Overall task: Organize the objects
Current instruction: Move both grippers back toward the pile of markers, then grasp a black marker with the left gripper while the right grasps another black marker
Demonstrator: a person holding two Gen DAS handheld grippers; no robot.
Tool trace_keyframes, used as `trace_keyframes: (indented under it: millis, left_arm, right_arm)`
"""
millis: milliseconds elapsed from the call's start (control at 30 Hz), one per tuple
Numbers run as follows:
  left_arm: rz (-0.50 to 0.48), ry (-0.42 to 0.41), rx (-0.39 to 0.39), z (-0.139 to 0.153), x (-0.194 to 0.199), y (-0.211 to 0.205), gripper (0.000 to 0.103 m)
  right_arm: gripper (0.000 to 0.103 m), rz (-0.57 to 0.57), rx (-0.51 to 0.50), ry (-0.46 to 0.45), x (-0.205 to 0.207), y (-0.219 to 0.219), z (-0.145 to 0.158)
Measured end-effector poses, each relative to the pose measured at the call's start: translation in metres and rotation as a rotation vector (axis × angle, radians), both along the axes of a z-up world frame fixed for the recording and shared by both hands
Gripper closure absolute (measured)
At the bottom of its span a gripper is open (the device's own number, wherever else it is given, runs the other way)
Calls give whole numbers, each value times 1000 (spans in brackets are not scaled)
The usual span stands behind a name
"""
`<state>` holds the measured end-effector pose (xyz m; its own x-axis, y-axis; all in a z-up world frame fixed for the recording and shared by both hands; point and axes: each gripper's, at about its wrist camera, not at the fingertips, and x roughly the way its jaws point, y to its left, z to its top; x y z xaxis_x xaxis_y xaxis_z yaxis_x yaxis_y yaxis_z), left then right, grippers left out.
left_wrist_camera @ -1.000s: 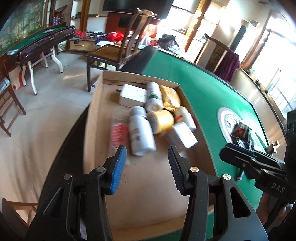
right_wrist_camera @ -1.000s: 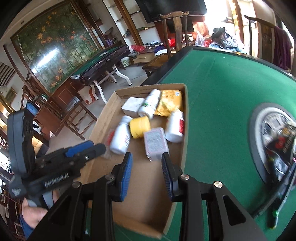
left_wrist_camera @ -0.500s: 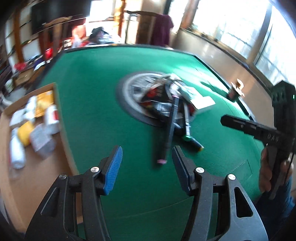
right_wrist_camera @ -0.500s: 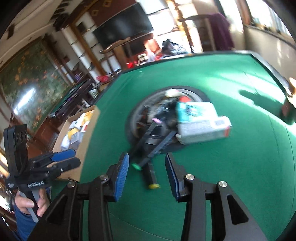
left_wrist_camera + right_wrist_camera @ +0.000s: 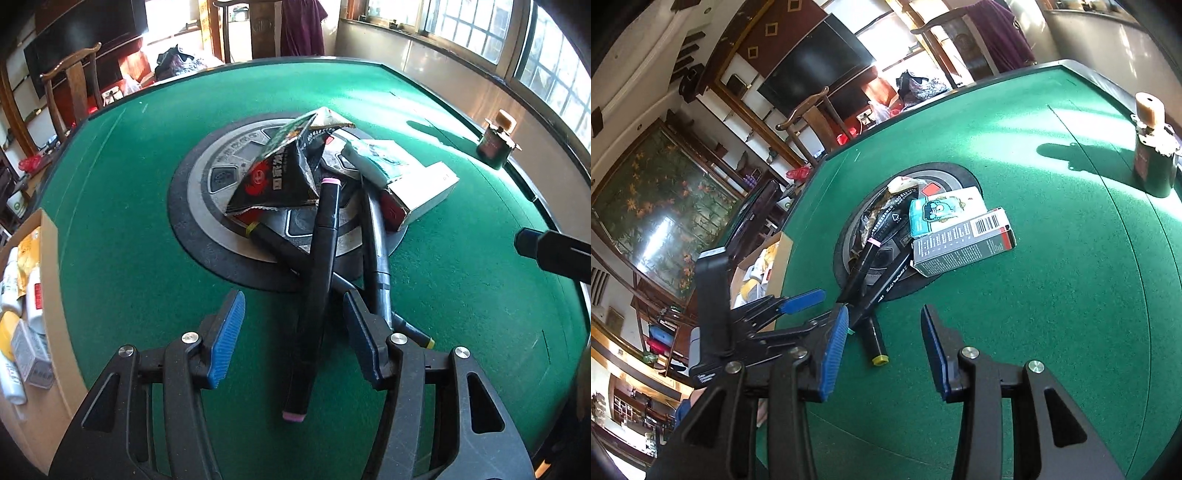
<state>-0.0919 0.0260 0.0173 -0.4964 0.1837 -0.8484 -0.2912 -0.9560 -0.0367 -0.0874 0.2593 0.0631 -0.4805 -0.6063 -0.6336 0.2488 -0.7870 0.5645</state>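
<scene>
Green felt table (image 5: 129, 206), sunlit room

The green felt counter (image 5: 129, 229) carries a heap at its round centre plate (image 5: 207, 206): black markers (image 5: 321, 273), a dark snack packet (image 5: 284, 173) and two small boxes (image 5: 960, 240). A cardboard box (image 5: 55, 295) of bottles sits at its left edge, and a dark jar (image 5: 1154, 162) stands well apart near the far right rim.

The black snack packet (image 5: 284, 173) on the counter's round centre plate carries large white Chinese characters beside a red emblem. A barcode sits on the grey carton (image 5: 964, 242), whose small print is too fine to read. White lettering runs along one black marker (image 5: 892, 282), also illegible.
</scene>
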Motion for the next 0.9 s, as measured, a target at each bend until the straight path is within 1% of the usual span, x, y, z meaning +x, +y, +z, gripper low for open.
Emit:
trace_keyframes:
  millis: [33, 67, 100, 133, 200, 333, 433, 600, 700, 767, 800, 833, 900]
  left_arm:
    - [3, 5, 3, -2, -1, 0, 62]
    - [6, -3, 5, -6, -3, -1, 79]
    - [9, -18, 3, -11, -5, -1, 87]
    - [14, 7, 8, -11, -4, -2, 88]
    - [28, 11, 21, -13, -2, -8, 89]
    - [128, 20, 12, -13, 1, -32, 89]
    - [166, 9, 47, -13, -1, -46, 89]
    - [155, 7, 60, -14, 0, -45, 89]
    - [156, 7, 75, -14, 0, -47, 89]
    - [158, 3, 86, -14, 0, -49, 89]
    - [160, 2, 91, -13, -1, -50, 89]
    - [161, 2, 92, -13, -1, -51, 89]
    - [170, 12, 86, -13, -1, -51, 89]
  right_arm:
    - [62, -5, 1, -3, 0, 0, -1]
    - [62, -13, 3, -5, -1, 0, -3]
    - [62, -20, 8, -4, -1, 0, -4]
    - [62, -25, 16, -3, -2, 0, -5]
    - [62, -44, 40, -3, -4, -1, -9]
    - [62, -73, 57, -24, -10, -7, -15]
    - [62, -61, 60, -50, -16, -23, -17]
    - [62, -75, 113, -88, -37, -58, -26]
    - [62, -118, 171, -107, -49, -70, -32]
    - [62, -128, 207, -135, -57, -77, -38]
    - [62, -135, 208, -144, -62, -79, -41]
    - [62, -145, 223, -147, -65, -81, -43]
    - [66, -170, 289, -118, -68, -87, -43]
